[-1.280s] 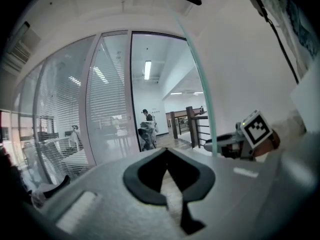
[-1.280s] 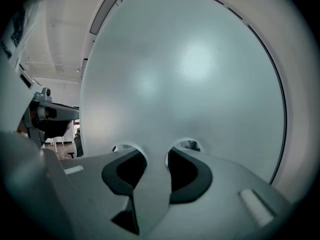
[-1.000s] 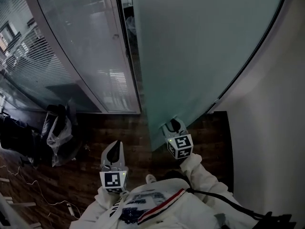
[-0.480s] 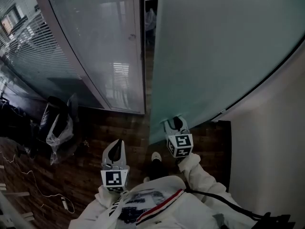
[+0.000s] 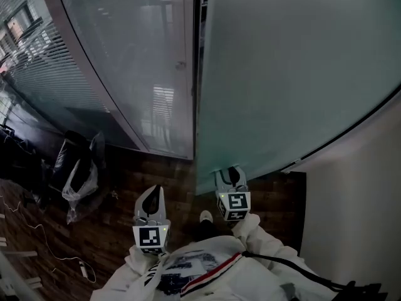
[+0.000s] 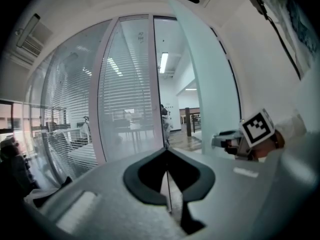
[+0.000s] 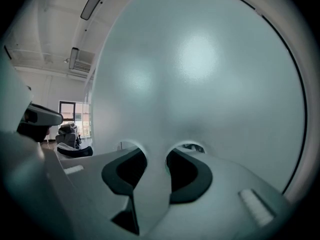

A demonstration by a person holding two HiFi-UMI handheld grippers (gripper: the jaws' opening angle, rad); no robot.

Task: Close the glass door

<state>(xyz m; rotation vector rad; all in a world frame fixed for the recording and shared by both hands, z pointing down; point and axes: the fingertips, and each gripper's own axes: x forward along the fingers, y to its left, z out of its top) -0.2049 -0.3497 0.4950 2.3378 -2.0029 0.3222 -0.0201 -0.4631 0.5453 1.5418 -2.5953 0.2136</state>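
Observation:
The frosted glass door (image 5: 294, 74) fills the upper right of the head view, and only a narrow gap (image 5: 198, 42) separates its edge from the pale frame post (image 5: 188, 68). My right gripper (image 5: 230, 175) has its tips up against the door's face, low on the pane. In the right gripper view its jaws (image 7: 156, 164) stand apart with only frosted glass (image 7: 200, 74) ahead. My left gripper (image 5: 150, 196) hangs free over the floor, left of the door, shut and holding nothing. In the left gripper view the jaws (image 6: 167, 154) meet, pointing at the gap, with the right gripper (image 6: 222, 140) at the door (image 6: 210, 84).
A fixed glass wall with blinds (image 5: 125, 61) runs left of the frame. Dark bags and a plastic sack (image 5: 78, 174) lie on the wooden floor (image 5: 169, 180) at the left, with cables (image 5: 56, 256) nearer. A white wall (image 5: 357, 218) stands at the right.
The door has swung left toward the frame post and the gap has narrowed to a slit. My right gripper has stayed on the pane. Both grippers have moved forward.

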